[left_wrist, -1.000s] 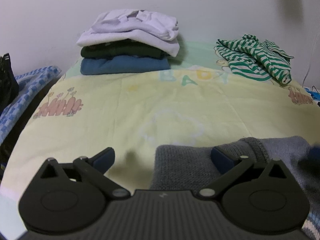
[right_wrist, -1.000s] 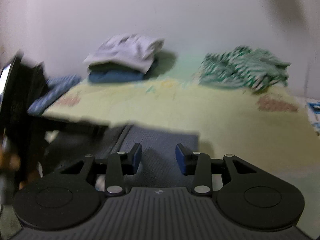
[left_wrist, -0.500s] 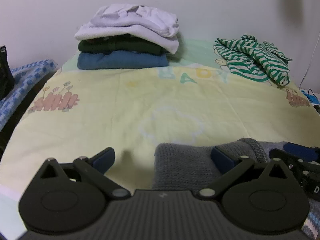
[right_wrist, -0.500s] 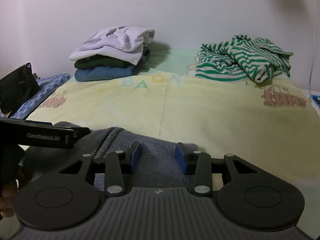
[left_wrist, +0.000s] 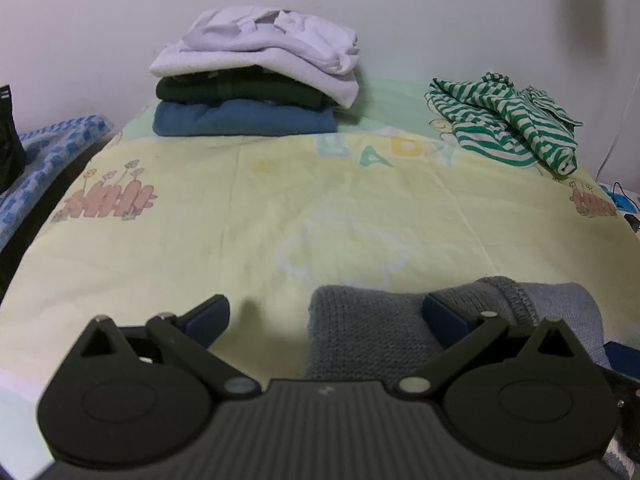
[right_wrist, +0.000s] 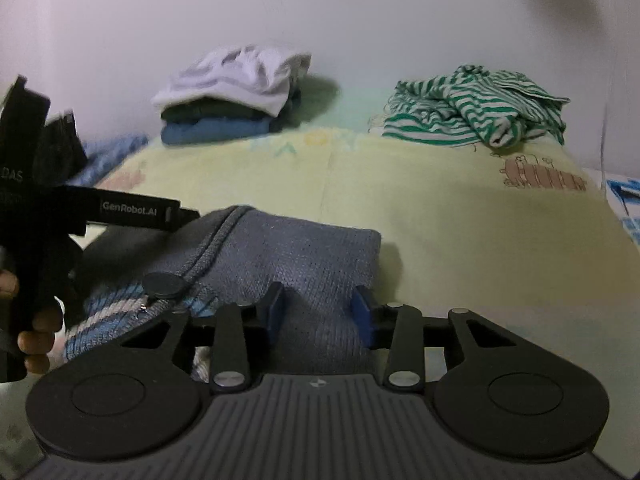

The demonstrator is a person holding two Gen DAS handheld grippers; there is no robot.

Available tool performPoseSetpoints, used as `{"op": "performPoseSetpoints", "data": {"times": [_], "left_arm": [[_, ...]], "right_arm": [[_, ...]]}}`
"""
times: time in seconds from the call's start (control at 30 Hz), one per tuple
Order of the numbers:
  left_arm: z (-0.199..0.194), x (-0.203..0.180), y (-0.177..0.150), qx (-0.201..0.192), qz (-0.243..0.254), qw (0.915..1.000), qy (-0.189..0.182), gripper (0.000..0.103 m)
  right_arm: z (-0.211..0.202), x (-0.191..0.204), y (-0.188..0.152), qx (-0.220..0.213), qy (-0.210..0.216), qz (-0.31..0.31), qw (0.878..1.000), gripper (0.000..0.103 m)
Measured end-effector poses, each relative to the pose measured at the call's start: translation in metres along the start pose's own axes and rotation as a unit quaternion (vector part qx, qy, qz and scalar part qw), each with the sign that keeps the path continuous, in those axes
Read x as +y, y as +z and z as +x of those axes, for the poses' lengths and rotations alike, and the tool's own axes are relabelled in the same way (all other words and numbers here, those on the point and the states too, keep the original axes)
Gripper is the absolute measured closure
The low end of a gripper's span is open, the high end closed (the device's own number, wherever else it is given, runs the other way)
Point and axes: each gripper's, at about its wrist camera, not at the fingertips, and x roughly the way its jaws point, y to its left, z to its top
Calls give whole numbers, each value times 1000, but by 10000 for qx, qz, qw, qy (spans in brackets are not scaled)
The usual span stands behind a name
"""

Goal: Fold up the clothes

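Left tool (left_wrist: 326,318): jaws spread wide, low over the near edge of the bed (left_wrist: 240,240). One blue pad lies over the bare sheet; the other rests against the grey sweater (left_wrist: 368,336), whose folded edge fills part of the gap without being pinched.

Right tool (right_wrist: 318,312): jaws partly apart, one pad on either side of a raised fold of the sweater (right_wrist: 296,256). Whether the pads press the knit cannot be told.

Grey sweater: knitted, folded into a thick bundle at the near edge of the bed, in front of both tools. Ribbed seam along the top; blue and white striped hem and one dark round button at the lower left (right wrist view).

Folded stack (left_wrist: 252,80): three garments at the far left of the bed by the wall; white on top, dark green in the middle, blue at the bottom.

Striped garment (left_wrist: 508,124): green and white, crumpled and unfolded, at the far right of the bed, well apart from the stack.

Bed sheet: pale yellow, printed with pink fences, a white cloud outline and pastel letters.

Blue checked cloth (left_wrist: 44,156): left of the bed.

Hand (right_wrist: 32,320): at the left edge of the right wrist view, fingers around the left tool's black handle.
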Motion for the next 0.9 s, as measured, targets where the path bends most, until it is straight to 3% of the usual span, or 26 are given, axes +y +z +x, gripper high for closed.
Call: {"op": "performPoseSetpoints", "data": {"times": [0.1,0.17,0.27,0.4,0.47,0.57,0.8,0.9], "left_arm": [[-2,0,1,20,87,10000,0,1],[-8,2,2,-2,197,9998,-2,1],[-22,5,-3,-49,313,9995,-47,1],[-44,10,-15,-65,435,9989,-141,1],[-52,12,-21,-33,463,9988,-152,1],[-57,12,-33,19,583,9982,-134,1],[-59,11,-46,20,555,9984,-120,1],[-59,8,-51,185,478,9982,-295,1]], "right_arm": [[1,-9,-3,136,-15,277,9995,54],[-9,-11,3,29,-20,458,9989,62],[-22,-1,4,-94,74,176,9998,63],[-15,7,-8,225,87,-138,9996,60],[-12,4,-12,212,58,-100,9997,54],[-12,0,-7,266,86,82,9996,54],[-13,0,-10,298,71,-141,9994,51],[-9,-10,-8,443,171,179,9987,46]]}}
